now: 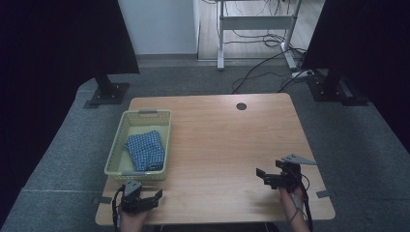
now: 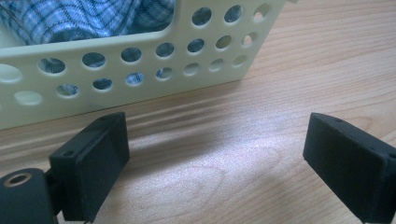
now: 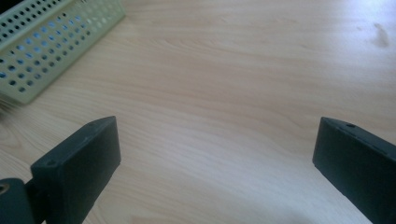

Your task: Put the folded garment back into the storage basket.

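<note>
On the left side of a wooden table [image 1: 217,140] sits a pale green basket [image 1: 116,154] with holes in its walls, holding a folded blue checked cloth [image 1: 146,150]. Just in front of the basket, at the table's near edge, the left gripper [image 1: 151,199] rests with jaws spread wide, empty. The right gripper [image 1: 262,175], well apart at the near right, is also wide open over bare wood.

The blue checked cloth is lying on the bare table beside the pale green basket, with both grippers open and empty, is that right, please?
Not quite: the blue checked cloth lies inside the pale green basket, as the high view shows. The left gripper and right gripper are indeed open and empty.
</note>
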Tool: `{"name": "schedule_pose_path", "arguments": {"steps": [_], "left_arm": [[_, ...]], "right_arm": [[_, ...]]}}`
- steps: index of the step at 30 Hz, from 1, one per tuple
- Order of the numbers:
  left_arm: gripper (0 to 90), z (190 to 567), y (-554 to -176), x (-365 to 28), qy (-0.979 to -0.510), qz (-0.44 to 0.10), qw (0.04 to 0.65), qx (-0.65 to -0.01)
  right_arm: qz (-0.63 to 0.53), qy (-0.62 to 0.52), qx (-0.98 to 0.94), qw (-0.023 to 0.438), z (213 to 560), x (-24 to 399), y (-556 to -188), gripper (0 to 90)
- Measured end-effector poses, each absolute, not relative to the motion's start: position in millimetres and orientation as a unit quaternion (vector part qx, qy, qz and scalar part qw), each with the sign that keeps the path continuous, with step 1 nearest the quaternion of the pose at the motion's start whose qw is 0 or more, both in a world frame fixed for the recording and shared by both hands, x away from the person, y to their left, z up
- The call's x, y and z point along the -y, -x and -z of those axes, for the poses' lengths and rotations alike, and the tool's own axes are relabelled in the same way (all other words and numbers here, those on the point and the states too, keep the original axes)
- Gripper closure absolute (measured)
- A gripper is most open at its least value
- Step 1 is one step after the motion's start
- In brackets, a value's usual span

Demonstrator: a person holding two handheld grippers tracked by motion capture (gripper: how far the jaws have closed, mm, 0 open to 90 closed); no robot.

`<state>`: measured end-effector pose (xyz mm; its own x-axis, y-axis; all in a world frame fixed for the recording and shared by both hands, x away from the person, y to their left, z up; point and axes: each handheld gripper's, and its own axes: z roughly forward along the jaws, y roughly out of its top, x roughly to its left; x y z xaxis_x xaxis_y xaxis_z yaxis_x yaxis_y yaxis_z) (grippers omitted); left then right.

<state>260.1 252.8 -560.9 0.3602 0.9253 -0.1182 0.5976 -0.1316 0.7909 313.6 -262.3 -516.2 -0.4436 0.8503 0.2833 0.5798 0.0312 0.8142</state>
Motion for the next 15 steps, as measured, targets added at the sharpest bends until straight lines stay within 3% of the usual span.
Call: {"name": "schedule_pose_path", "arguments": {"steps": [15], "left_arm": [[7.2, 561, -261, -251, -0.727, -0.206, 0.393, -0.524]], "right_arm": [[-0.453, -0.542, -0.691, 0.156, 552, 298, -299, 0.0]]}}
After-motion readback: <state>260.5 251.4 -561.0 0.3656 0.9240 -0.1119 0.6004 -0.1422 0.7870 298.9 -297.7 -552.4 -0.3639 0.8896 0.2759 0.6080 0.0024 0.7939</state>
